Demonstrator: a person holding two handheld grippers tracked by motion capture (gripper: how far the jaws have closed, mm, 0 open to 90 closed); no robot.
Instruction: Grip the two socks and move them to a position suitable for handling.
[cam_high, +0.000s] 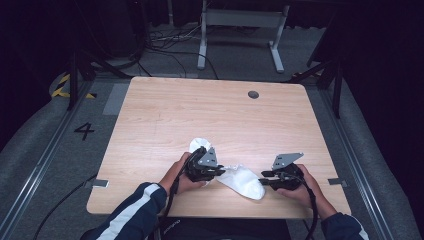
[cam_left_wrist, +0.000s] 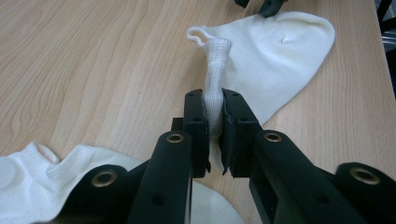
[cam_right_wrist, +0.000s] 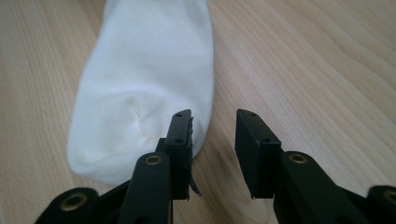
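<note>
The white knitted cotton sock (cam_high: 243, 181) you are working on lies flat on the pale wood-grain table (cam_high: 210, 115), near its front edge, between your two hands. Your left gripper (cam_left_wrist: 214, 122) is pinching the sock's ribbed cuff: the jaws are pressed together on a bunched strip of the knit, which rises out of them towards 12 o'clock in the left gripper view, with the rest of the sock spreading off at 1 o'clock. In the high view this gripper (cam_high: 212, 170) sits at the sock's 9 o'clock end.

Your right gripper (cam_right_wrist: 214, 140) stands spread, with nothing between the jaws but bare wood. In the right gripper view its left jaw overlaps the rounded toe (cam_right_wrist: 135, 130) of the sock, and the sock runs away from it towards 11 o'clock; I cannot tell whether that jaw touches the fabric. In the high view this gripper (cam_high: 265, 176) lies just beside the sock at its 3 o'clock end.

A second white sock (cam_high: 198, 145) lies on the table at 11 o'clock from your left hand, partly under it.
</note>
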